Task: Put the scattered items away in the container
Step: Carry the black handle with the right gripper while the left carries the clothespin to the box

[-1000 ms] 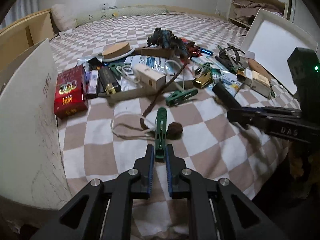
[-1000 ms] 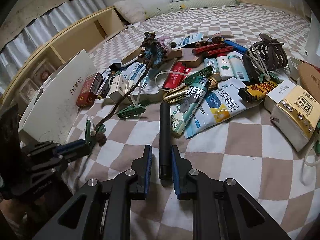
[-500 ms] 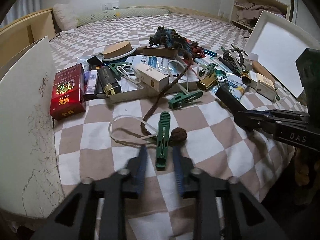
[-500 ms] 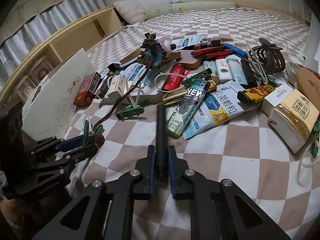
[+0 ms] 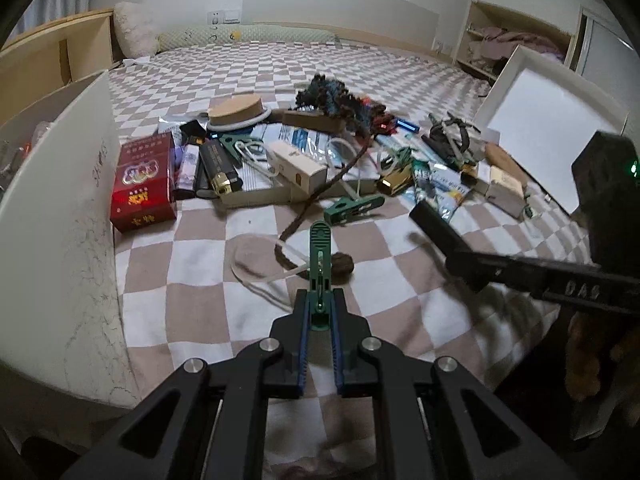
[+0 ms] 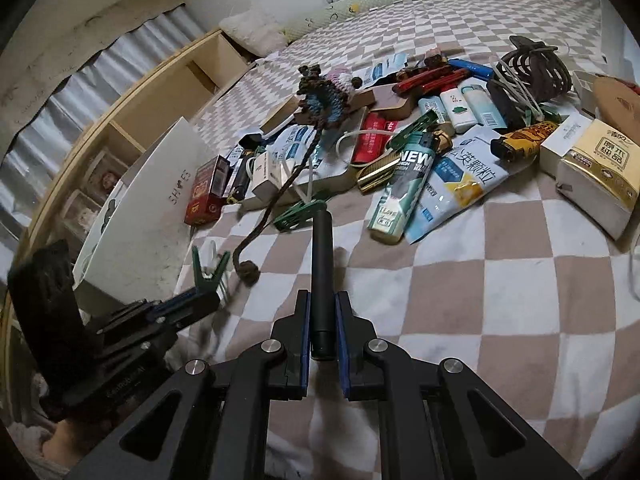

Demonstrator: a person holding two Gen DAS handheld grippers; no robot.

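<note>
Clutter (image 6: 404, 160) still covers the checked bed (image 6: 500, 288), so nearly everything is left. Left gripper (image 5: 320, 312) fingers have just closed on a green clothes peg (image 5: 320, 256); right gripper (image 6: 322, 320) fingers pinch a black stick (image 6: 322, 264). Both must reach the white box (image 5: 60, 240) beside the pile.

The left gripper (image 5: 319, 312) jaws, just closing, are now clamped on the green clothespin (image 5: 320, 256); the black cylinder (image 6: 322, 276) is now clamped by the right gripper (image 6: 322, 320), toward 12 o'clock.
</note>
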